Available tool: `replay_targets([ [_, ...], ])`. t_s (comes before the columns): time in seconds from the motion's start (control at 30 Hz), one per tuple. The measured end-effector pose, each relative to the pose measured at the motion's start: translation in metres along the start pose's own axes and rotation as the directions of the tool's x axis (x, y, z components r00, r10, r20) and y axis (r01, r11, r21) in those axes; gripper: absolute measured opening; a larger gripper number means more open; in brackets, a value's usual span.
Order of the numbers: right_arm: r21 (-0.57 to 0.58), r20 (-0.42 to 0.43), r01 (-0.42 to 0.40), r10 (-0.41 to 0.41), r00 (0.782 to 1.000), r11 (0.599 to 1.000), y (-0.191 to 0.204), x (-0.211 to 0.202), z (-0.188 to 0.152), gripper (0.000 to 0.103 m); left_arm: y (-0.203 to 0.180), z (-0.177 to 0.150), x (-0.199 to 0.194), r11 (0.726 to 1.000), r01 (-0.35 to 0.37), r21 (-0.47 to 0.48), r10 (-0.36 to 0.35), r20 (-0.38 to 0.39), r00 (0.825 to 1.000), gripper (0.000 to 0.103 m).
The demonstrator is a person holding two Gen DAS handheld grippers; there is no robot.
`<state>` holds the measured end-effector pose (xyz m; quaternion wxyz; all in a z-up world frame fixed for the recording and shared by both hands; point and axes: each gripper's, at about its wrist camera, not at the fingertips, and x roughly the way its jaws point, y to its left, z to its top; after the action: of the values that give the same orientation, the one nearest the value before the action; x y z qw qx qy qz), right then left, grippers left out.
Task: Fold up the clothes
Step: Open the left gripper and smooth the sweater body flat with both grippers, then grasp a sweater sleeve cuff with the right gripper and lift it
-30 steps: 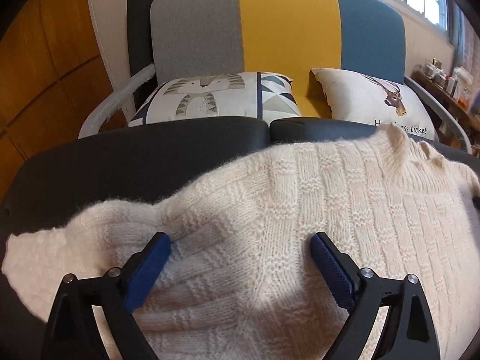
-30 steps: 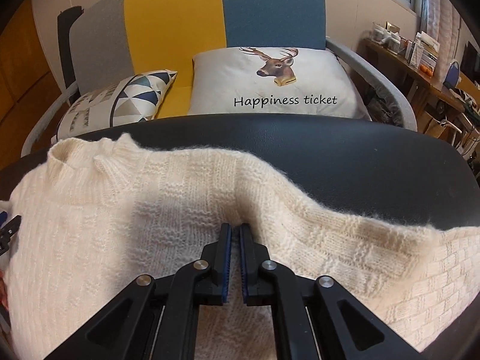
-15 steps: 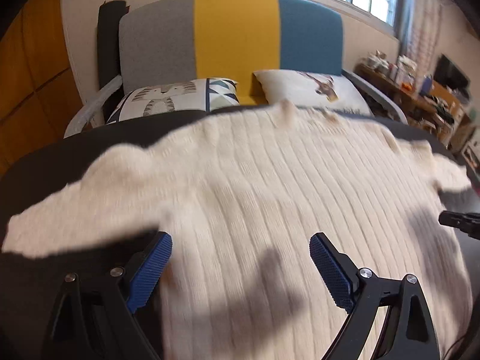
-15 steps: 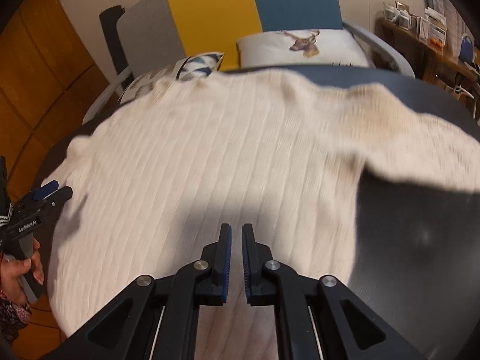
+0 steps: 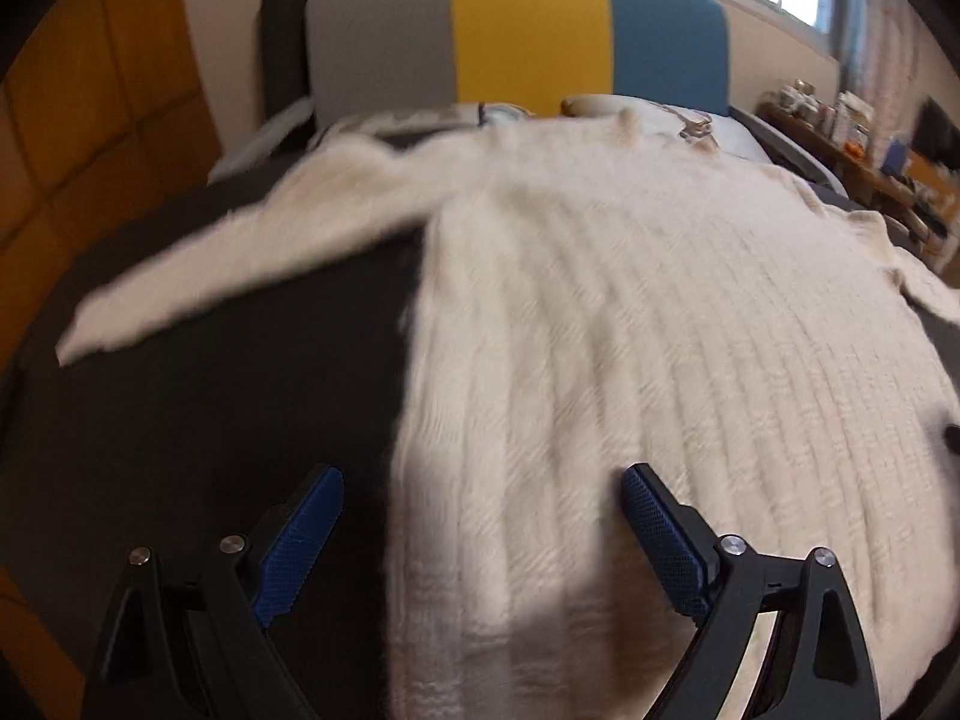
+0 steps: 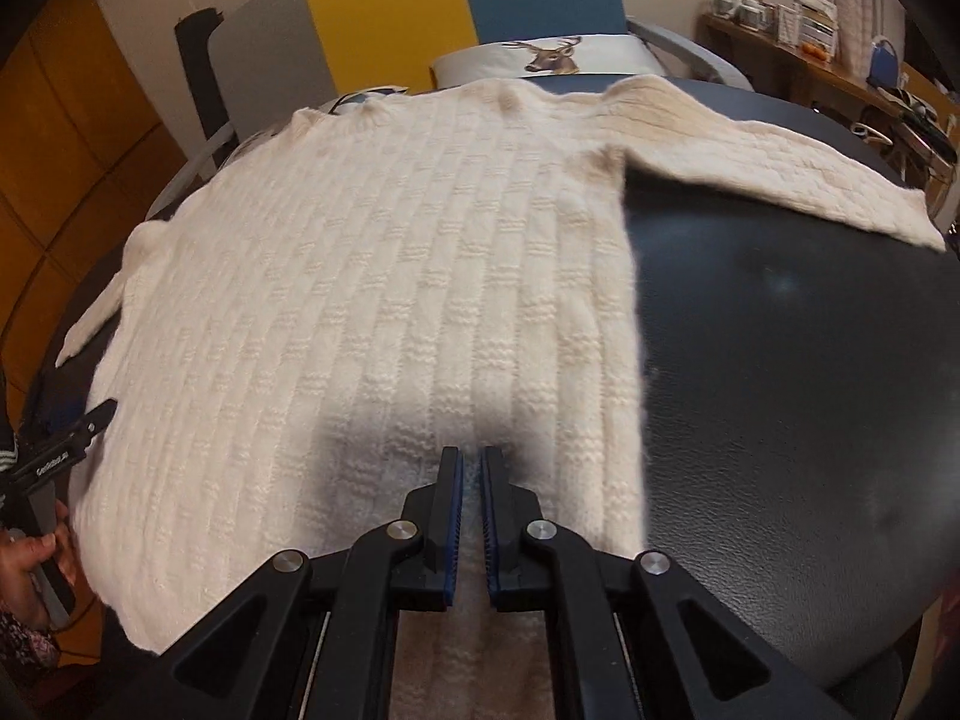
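A cream knitted sweater [image 6: 384, 276] lies spread flat on a black padded surface [image 6: 780, 360], neck at the far side, sleeves out to both sides. It also fills the left wrist view [image 5: 660, 330], with its left sleeve [image 5: 240, 258] stretched over the black surface. My left gripper [image 5: 480, 516] is open, its jaws wide apart over the sweater's left bottom edge, holding nothing. My right gripper [image 6: 471, 480] is nearly shut, a narrow gap between its pads, above the sweater's bottom hem near the right edge; nothing shows between the pads.
Behind the surface stands a sofa with a grey, yellow and blue back [image 5: 522, 36] and a deer-print cushion [image 6: 552, 54]. A wooden shelf with small items [image 6: 798, 24] is at the far right. Orange wall panels [image 5: 102, 90] are on the left.
Both grippers have pulled back from the sweater's shoulders toward its bottom hem and risen. The sweater now lies flatter, with the whole body and sleeves in view.
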<state>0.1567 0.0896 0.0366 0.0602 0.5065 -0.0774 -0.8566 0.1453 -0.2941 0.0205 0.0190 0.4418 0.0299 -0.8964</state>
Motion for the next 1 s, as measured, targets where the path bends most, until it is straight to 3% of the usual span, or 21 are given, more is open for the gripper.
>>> replay_targets([
  [0.13,0.042,0.004,-0.039,0.039,0.999,0.998,-0.014,-0.003,-0.001,0.003,0.002,-0.004,-0.003,1.0,-0.011,-0.011,0.011,0.001,1.0,0.098],
  [0.2,0.052,0.007,-0.119,0.118,0.993,0.992,-0.018,-0.006,0.002,0.006,0.002,-0.001,-0.005,0.999,0.011,-0.039,-0.011,-0.002,1.0,0.098],
  [0.23,0.076,0.03,-0.168,0.166,0.986,0.983,-0.025,-0.011,0.005,0.007,0.0,0.002,-0.007,0.998,0.025,-0.05,-0.025,0.003,1.0,0.098],
  [0.3,0.137,0.09,-0.192,0.181,0.979,0.972,-0.048,-0.024,0.013,0.016,-0.006,0.012,-0.011,0.997,0.049,-0.065,-0.048,0.02,0.999,0.098],
  [0.33,0.17,0.116,-0.187,0.169,0.979,0.967,-0.064,-0.031,0.018,0.021,-0.011,0.019,-0.014,0.996,0.062,-0.064,-0.06,0.034,0.998,0.098],
  [0.47,0.292,0.183,-0.116,0.064,0.981,0.949,-0.145,-0.049,0.057,0.022,-0.043,0.05,-0.011,0.998,0.063,-0.001,-0.063,0.065,0.996,0.098],
  [0.6,0.363,0.155,0.048,-0.111,0.982,0.931,-0.224,-0.045,0.096,0.022,-0.077,0.069,0.006,0.996,0.067,0.066,-0.07,0.047,0.996,0.098],
  [0.73,0.446,0.122,0.131,-0.205,0.971,0.885,-0.296,-0.038,0.121,0.022,-0.103,0.072,0.022,0.993,0.091,0.08,-0.093,0.014,0.996,0.098],
  [1.0,0.515,0.083,0.234,-0.32,0.944,0.825,-0.356,-0.028,0.132,0.022,-0.147,0.064,0.036,0.983,0.111,0.146,-0.108,-0.026,0.994,0.098],
])
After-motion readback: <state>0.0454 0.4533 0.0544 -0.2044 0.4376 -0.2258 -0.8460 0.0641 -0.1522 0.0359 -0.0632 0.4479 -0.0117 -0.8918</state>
